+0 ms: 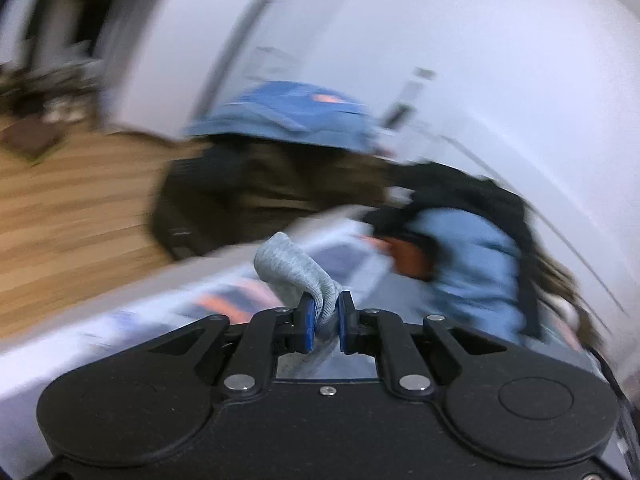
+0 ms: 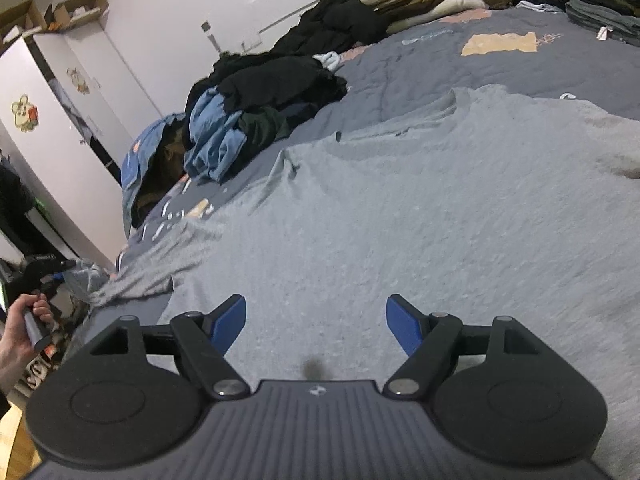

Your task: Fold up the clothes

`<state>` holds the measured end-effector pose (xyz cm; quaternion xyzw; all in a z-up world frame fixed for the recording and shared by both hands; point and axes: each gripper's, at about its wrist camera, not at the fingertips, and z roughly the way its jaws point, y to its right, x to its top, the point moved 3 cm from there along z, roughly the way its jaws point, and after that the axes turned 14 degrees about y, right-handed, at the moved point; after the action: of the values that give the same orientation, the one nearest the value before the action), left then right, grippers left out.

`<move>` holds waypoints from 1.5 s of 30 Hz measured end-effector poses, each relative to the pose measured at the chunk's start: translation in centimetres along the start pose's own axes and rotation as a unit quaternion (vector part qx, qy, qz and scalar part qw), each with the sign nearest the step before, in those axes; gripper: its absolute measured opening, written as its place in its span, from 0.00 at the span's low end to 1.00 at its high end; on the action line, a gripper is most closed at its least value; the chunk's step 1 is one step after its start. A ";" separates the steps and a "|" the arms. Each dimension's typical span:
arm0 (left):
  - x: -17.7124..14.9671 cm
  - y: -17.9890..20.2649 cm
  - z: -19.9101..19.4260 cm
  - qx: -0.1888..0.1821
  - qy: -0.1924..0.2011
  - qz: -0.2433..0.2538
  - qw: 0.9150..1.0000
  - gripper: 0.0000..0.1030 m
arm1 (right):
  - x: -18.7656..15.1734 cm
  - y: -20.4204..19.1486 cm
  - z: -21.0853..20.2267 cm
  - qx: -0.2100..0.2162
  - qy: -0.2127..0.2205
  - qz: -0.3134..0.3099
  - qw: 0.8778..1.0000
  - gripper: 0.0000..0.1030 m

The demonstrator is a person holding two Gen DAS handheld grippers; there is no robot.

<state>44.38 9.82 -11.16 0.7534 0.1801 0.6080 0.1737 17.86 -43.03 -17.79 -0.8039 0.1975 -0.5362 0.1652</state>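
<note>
Across the right wrist view, from about 12 o'clock down to 6, spreads the bed (image 2: 460,64) with its dark grey-blue quilt, and over most of its near half lies the grey garment (image 2: 400,208), a knitted light grey piece spread fairly flat with creases running toward 9 o'clock, where one part trails off the mattress edge. At 10 to 11 o'clock of that view a pile of clothes (image 2: 272,96), black, blue denim and dark green, sits heaped along the far side of the bed, just beside the garment's upper edge; whether they touch I cannot tell. At 1 o'clock a folded stack (image 2: 604,12) of grey and dark items rests near the far corner, well apart from the garment. White wardrobe doors (image 2: 60,112) with cartoon stickers stand at 9 to 10 o'clock. The right gripper (image 2: 316,322) hovers low over the garment at 6 o'clock, its blue-padded fingers spread wide with nothing between them. At 8 o'clock a hand (image 2: 24,332) grips a dark handle. The left wrist view is heavily blurred; the left gripper (image 1: 324,320) at 6 o'clock has its blue pads pressed together on a fold of the grey garment (image 1: 292,272), which rises toward 12 o'clock above the fingertips.
</note>
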 end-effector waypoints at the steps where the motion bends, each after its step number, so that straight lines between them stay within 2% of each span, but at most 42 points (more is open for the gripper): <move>1: -0.5 2.2 -0.7 -0.021 -0.003 0.012 1.000 0.11 | 0.3 0.2 -0.2 -0.001 0.004 0.003 1.000 0.74; 3: -2.3 7.5 -2.3 -0.075 -0.019 0.029 0.997 0.11 | 0.9 0.6 -0.7 -0.001 0.014 0.013 1.000 0.74; 5: -5.1 13.4 -4.4 -0.128 -0.036 0.052 0.990 0.11 | 1.7 1.2 -1.3 -0.003 0.025 0.018 1.000 0.74; 9: -12.7 24.1 -8.5 -0.221 -0.089 0.095 0.966 0.11 | 3.3 2.9 -2.8 -0.013 0.048 0.037 0.998 0.74; 11: -17.0 28.2 -10.4 -0.247 -0.112 0.116 0.955 0.11 | 4.1 4.1 -3.5 -0.022 0.060 0.052 0.997 0.74; 13: -21.8 32.0 -12.0 -0.272 -0.150 0.156 0.938 0.13 | 4.8 5.3 -4.1 -0.029 0.072 0.066 0.995 0.74; 15: -26.2 33.9 -13.7 -0.274 -0.196 0.200 0.920 0.18 | 5.3 6.7 -4.6 -0.039 0.080 0.075 0.993 0.74; 17: -30.6 35.6 -15.4 -0.275 -0.239 0.242 0.899 0.19 | 5.8 8.2 -5.1 -0.051 0.085 0.082 0.992 0.74; 18: -31.3 35.5 -16.4 -0.273 -0.241 0.248 0.898 0.22 | 6.0 9.0 -5.4 -0.057 0.086 0.086 0.991 0.74; 19: -31.8 35.0 -17.5 -0.270 -0.240 0.250 0.898 0.28 | 6.2 9.7 -5.7 -0.062 0.087 0.089 0.990 0.74; 21: -31.9 34.1 -19.4 -0.265 -0.229 0.261 0.899 0.57 | 6.6 11.1 -6.3 -0.074 0.092 0.095 0.988 0.74; 22: -31.7 33.7 -20.2 -0.264 -0.220 0.270 0.900 0.60 | 6.8 11.7 -6.6 -0.078 0.094 0.097 0.988 0.74; 25: -30.2 33.8 -21.0 -0.238 -0.195 0.294 0.905 0.60 | 6.8 12.5 -7.1 -0.085 0.092 0.102 0.987 0.74; 28: -26.9 32.7 -20.6 -0.194 -0.184 0.217 0.939 0.60 | 6.3 12.1 -7.1 -0.070 0.083 0.108 0.988 0.74; 29: -26.0 31.5 -20.5 -0.179 -0.185 0.175 0.950 0.60 | 6.1 11.9 -7.0 -0.057 0.080 0.118 0.988 0.74; 31: -25.1 30.1 -19.8 -0.158 -0.184 0.121 0.963 0.60 | 5.6 11.8 -6.3 -0.025 0.066 0.165 0.984 0.74; 36: -24.2 29.5 -19.2 -0.162 -0.182 0.112 0.963 0.60 | 3.2 11.1 -3.7 0.048 0.003 0.286 0.957 0.74; 42: -23.1 28.8 -18.6 -0.167 -0.179 0.102 0.964 0.60 | -0.6 9.4 -2.0 0.052 -0.041 0.363 0.929 0.74; 44: -22.7 28.5 -18.3 -0.168 -0.178 0.099 0.964 0.60 | -1.6 8.9 -1.6 0.046 -0.045 0.376 0.924 0.74; 45: -22.6 28.4 -18.2 -0.169 -0.178 0.098 0.964 0.60 | -1.9 8.8 -1.4 0.032 -0.047 0.372 0.927 0.74</move>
<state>23.82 -25.15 -13.13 0.8231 -0.0338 0.4998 0.2675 14.68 -49.77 -23.02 -0.6911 0.4572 -0.4041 0.3874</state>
